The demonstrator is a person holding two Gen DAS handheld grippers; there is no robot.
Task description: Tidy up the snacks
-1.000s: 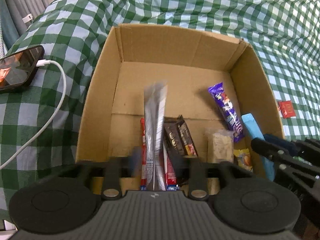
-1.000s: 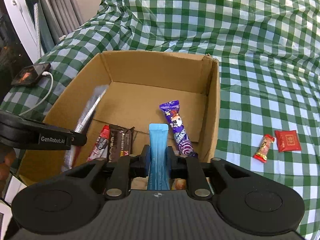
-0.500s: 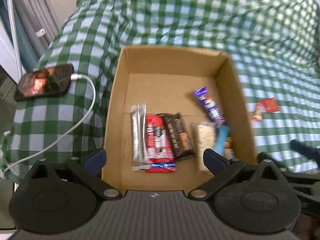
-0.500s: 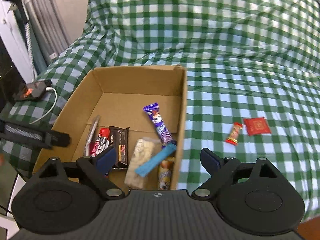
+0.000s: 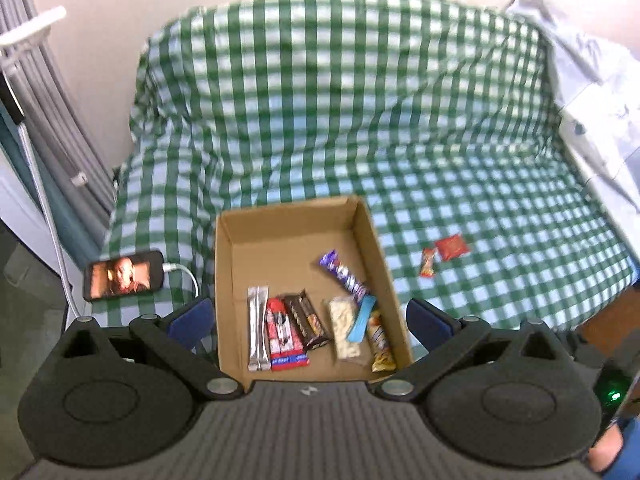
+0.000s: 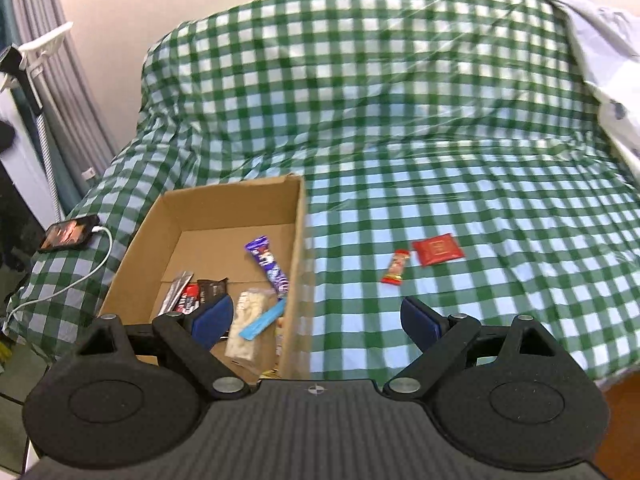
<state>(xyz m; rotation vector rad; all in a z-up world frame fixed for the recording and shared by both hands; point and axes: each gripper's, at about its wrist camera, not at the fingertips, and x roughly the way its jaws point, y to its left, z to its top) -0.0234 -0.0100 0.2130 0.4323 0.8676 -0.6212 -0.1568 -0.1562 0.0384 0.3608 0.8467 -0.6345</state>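
Foil-wrapped snacks remain outside the box: a red candy and a flat red packet lie just beside each other on the checked cloth. I judge both light, crinkly and slippery; grip the candy across its middle and the packet by an edge. My right hand-held gripper and left hand-held gripper are wide open, holding nothing. Only the left view shows the full row inside the box.
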